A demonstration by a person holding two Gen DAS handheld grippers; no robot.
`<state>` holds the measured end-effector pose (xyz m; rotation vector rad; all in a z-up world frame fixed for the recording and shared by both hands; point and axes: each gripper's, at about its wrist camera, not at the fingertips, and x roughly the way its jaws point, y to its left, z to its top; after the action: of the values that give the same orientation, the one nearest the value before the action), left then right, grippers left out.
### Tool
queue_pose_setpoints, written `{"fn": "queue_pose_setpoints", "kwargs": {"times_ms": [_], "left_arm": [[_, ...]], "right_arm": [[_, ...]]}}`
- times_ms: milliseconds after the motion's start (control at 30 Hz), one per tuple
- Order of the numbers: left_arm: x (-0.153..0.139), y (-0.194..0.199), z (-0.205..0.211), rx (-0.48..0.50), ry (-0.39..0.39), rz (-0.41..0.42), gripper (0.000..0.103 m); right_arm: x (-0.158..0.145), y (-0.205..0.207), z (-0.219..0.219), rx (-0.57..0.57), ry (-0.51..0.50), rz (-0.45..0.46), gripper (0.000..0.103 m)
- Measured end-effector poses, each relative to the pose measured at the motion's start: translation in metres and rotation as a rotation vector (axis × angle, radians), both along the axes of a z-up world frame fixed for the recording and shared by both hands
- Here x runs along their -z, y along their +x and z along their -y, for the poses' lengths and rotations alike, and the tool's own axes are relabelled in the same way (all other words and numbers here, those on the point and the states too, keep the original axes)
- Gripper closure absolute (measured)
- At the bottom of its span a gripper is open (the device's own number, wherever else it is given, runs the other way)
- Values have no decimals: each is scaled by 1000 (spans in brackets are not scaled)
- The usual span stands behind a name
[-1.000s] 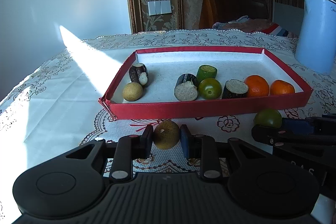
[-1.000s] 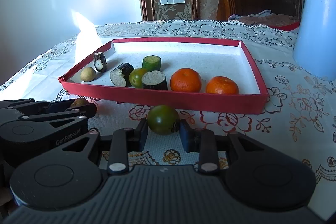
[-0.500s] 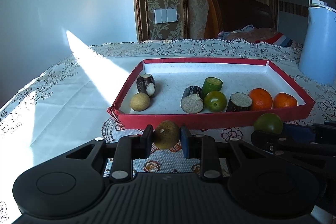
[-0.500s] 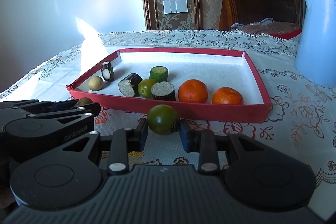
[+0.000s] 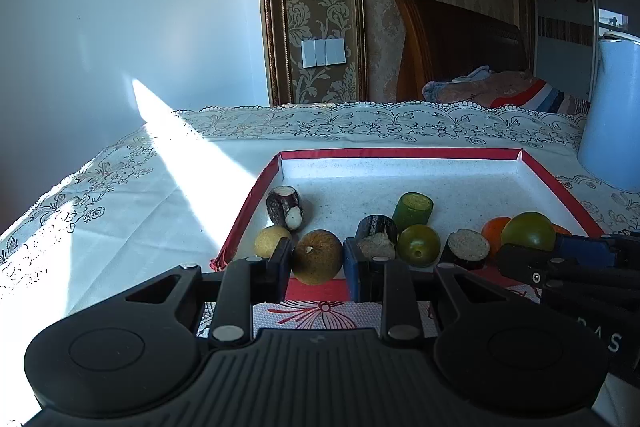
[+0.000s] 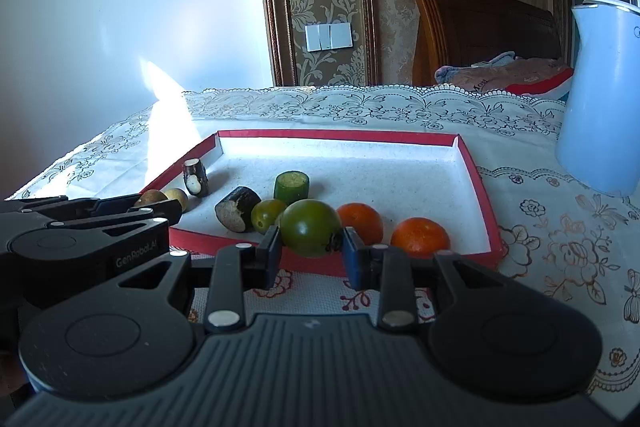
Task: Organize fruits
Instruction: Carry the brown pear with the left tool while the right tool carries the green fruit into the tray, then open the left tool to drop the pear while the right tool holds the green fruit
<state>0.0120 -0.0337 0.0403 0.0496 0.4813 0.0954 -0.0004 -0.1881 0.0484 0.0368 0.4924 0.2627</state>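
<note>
Setting: a table [image 5: 120, 195] under a lace-patterned cloth, a shallow red tray [image 5: 560, 187] with a white floor on it, and a pale blue jug [image 6: 600, 99] off to the right

Left hand-held gripper [image 5: 316, 261]: clenched on a round brownish-yellow fruit [image 5: 316, 257], one pad on each side, the fruit clear of the cloth

Right hand-held gripper [image 6: 310, 247]: clenched on a round dark green fruit [image 6: 310, 227], likewise pinched across its middle and carried in the air

Key relation: the tray lies straight ahead of both hand-held grippers and a little below them; each held fruit hangs at about the tray's near red wall, so the way in is forward over that wall and then down

Nearer hand: the left one faces the tray's left end, where a small yellow fruit [image 5: 272, 241] and a dark cut stub [image 5: 285, 207] lie; the right one faces the middle, near a smaller green fruit [image 6: 268, 214] and two oranges [image 6: 420, 237]

Long axis: both held fruits are round, so neither has one to line up

Already in the tray: a green cut cylinder [image 6: 292, 186] and dark cut pieces [image 6: 234, 213], all towards the near wall; the far half is bare

Likely step: carrying both fruits in, not yet set down
</note>
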Motion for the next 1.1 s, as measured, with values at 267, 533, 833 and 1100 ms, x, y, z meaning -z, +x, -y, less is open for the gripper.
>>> {"fn": "queue_pose_setpoints", "kwargs": {"times_ms": [267,533,833,1100], "left_arm": [[-5,25,-3,-16,-1,3,76],[-6,53,-10,-42,-9,-8,76],[0,75,-15,-65,-22,-46,76],[3,85,-16,-67,-19,-58,76]], "right_arm": [[-6,24,0,-2,-12,15,73],[-8,55,1,7,-21,6,73],[-5,76,-5,1,-34,-21,73],[3,82,-8,-11,-37,-55,73]]}}
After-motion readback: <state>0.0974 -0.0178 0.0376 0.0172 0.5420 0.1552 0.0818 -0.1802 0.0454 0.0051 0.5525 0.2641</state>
